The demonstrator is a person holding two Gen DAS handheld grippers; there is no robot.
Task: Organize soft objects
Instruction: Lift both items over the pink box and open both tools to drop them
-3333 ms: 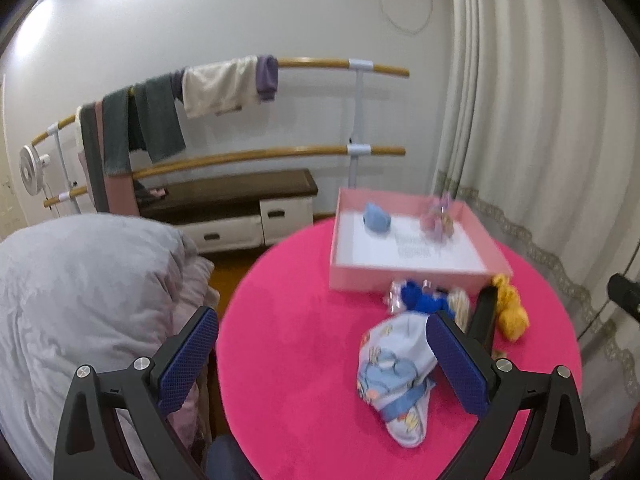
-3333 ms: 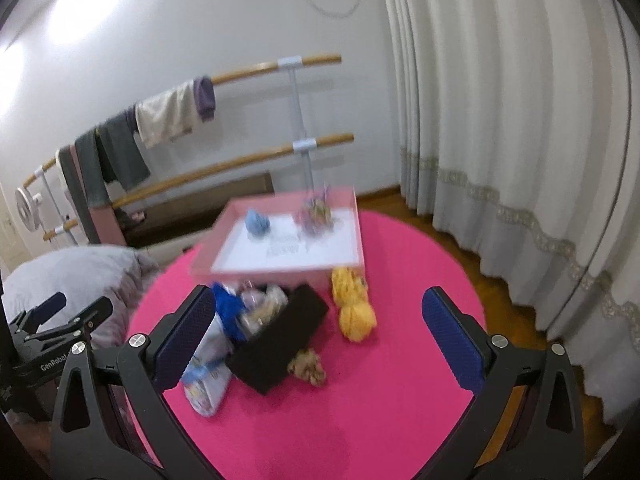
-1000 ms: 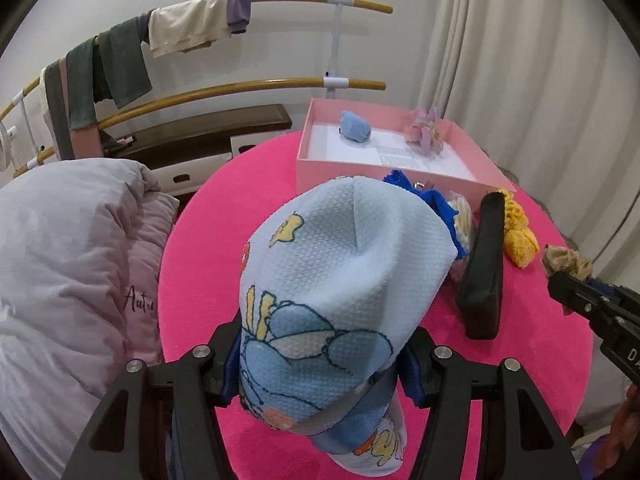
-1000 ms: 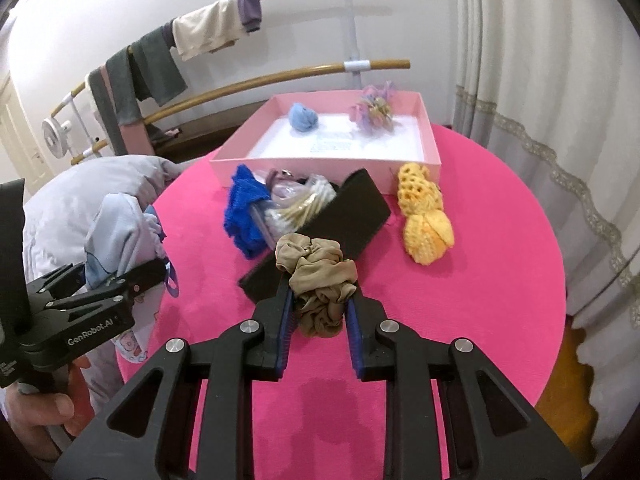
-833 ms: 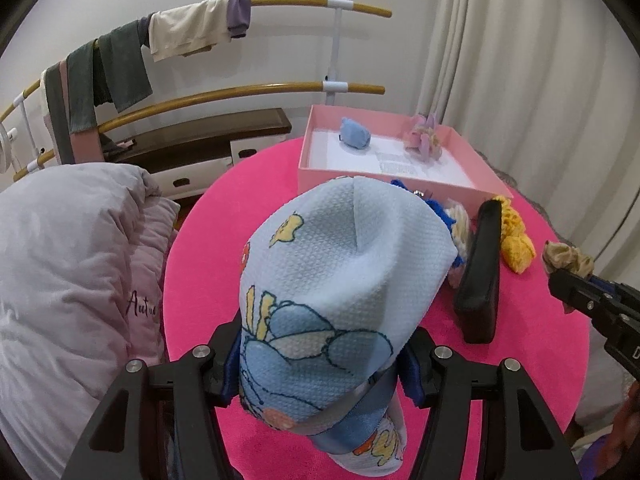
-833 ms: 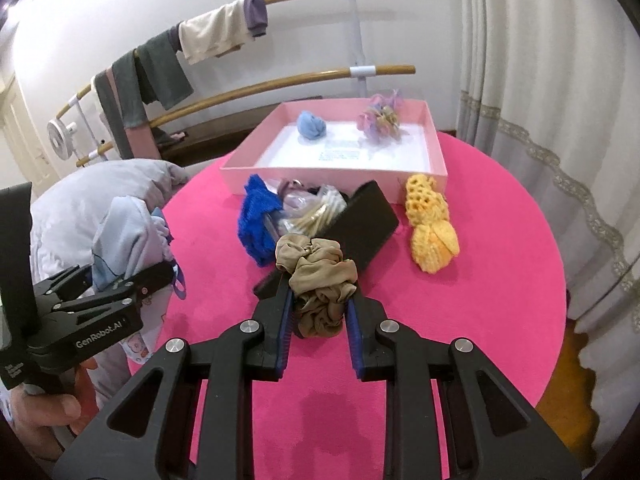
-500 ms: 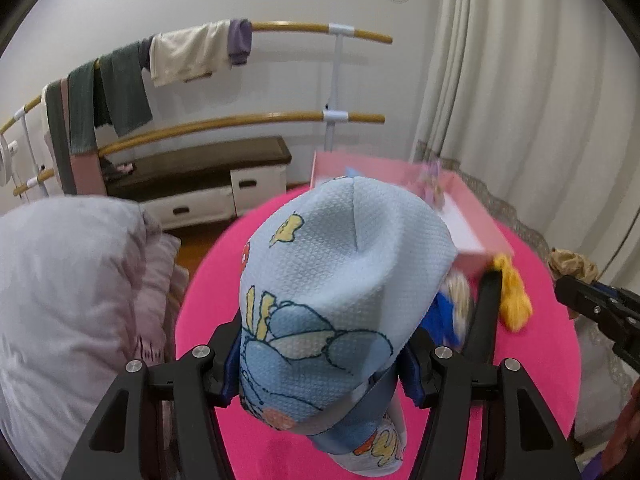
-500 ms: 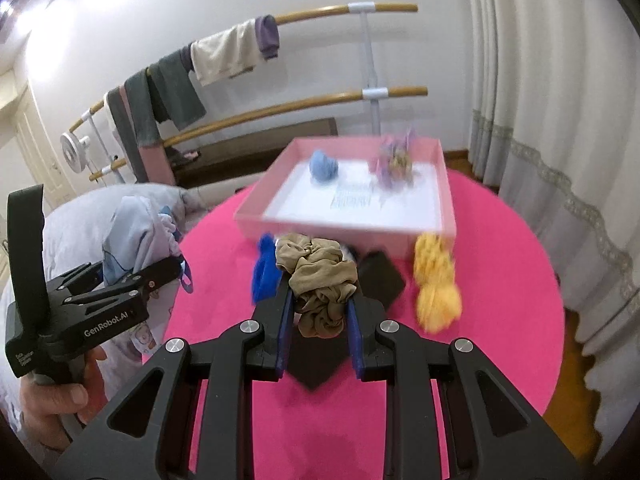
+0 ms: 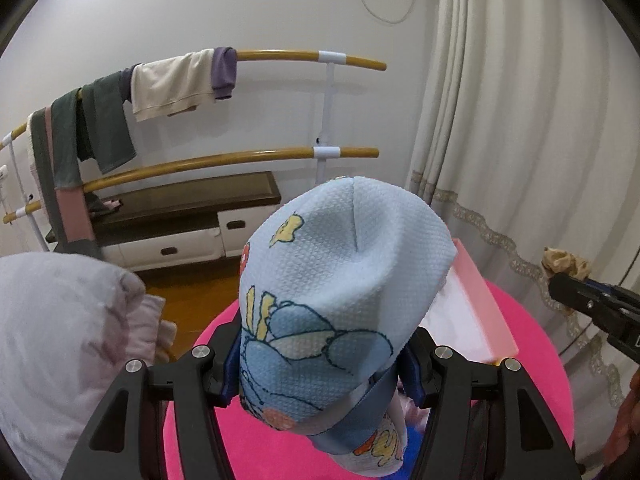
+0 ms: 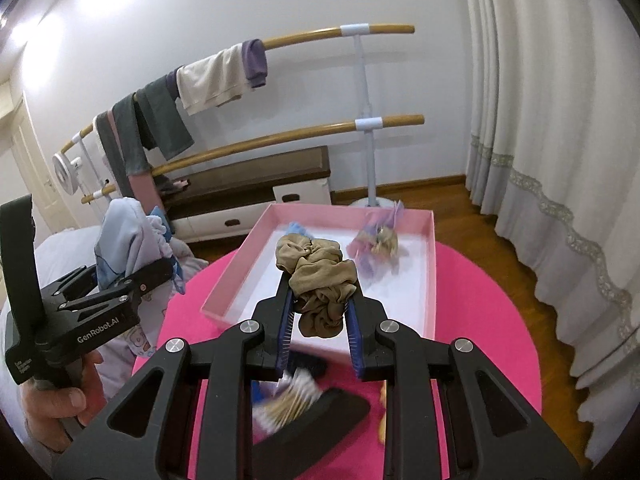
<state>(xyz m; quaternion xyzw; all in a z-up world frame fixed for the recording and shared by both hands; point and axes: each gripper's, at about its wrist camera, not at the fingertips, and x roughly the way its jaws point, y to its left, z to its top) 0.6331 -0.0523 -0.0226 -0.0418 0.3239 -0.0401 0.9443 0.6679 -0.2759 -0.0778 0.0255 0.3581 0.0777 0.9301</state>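
Scrunchie (image 10: 316,280), tan and bunched, sits clamped between your right gripper's (image 10: 320,312) jaws, held over the near end of the pink tray (image 10: 430,272) on the pink tabletop (image 10: 480,320). Your left gripper's (image 9: 320,364) jaws grip the pale blue printed cloth (image 9: 336,280), which bulges upward between them.

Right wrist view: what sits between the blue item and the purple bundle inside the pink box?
From this view the tan scrunchie, clamped in the right gripper, hangs between the blue item and purple bundle in the pink box.
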